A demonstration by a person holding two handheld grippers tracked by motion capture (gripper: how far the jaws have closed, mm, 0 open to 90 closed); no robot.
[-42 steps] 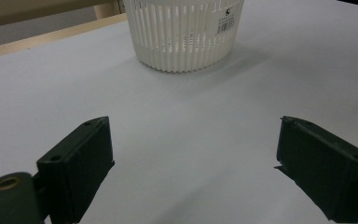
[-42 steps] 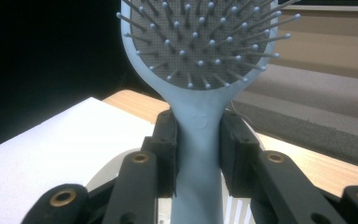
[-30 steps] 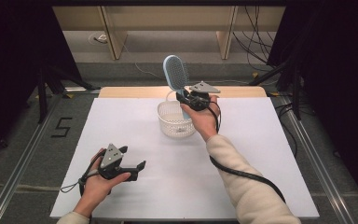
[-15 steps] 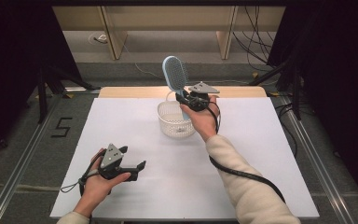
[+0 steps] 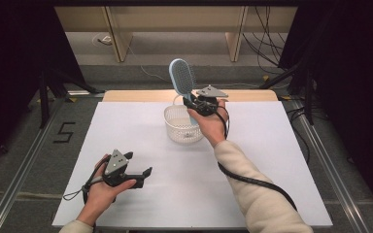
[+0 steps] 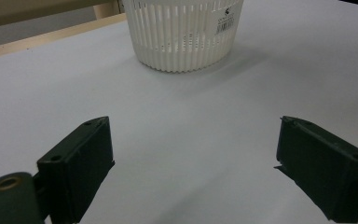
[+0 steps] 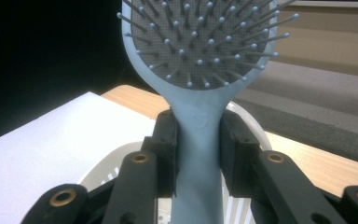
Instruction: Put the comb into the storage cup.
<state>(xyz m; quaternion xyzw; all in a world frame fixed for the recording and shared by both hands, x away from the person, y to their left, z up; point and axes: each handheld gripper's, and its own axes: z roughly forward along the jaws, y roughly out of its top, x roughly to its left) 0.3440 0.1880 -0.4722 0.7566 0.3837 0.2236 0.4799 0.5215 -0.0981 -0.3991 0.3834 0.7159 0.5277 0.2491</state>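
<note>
Nothing has moved since the earlier frames: both hands sit where they were, and the brush (image 5: 182,77) is still upright above the basket (image 5: 180,127).

Right gripper (image 5: 197,104) — I read its jaws as clamped on the brush handle. In the right gripper view the two black pads press the pale blue neck (image 7: 199,140) from either side, just below the bristle head. The head (image 7: 200,42) stands tall above the jaws, bristles facing the camera.

Left gripper (image 5: 136,167) — jaws wide apart, nothing between them. It rests low over the white table (image 5: 272,170), near the front left, well apart from the basket. In the left gripper view the basket (image 6: 182,35) stands ahead, slatted wall and a barcode label showing.

Handling, as I judge it:
- Brush: light, rigid plastic, smooth handle. Slip is possible if the grip loosens, since the head is the wider end and sits above the pads.
- Best hold: the narrow neck, where the jaws are now. Avoid the bristles; they are thin pins and the cushion under them looks soft.
- Basket: light, thin-walled, not held down. A knock from the handle could slide or tip it.

I would lower the handle in vertically, clear of the rim.
</note>
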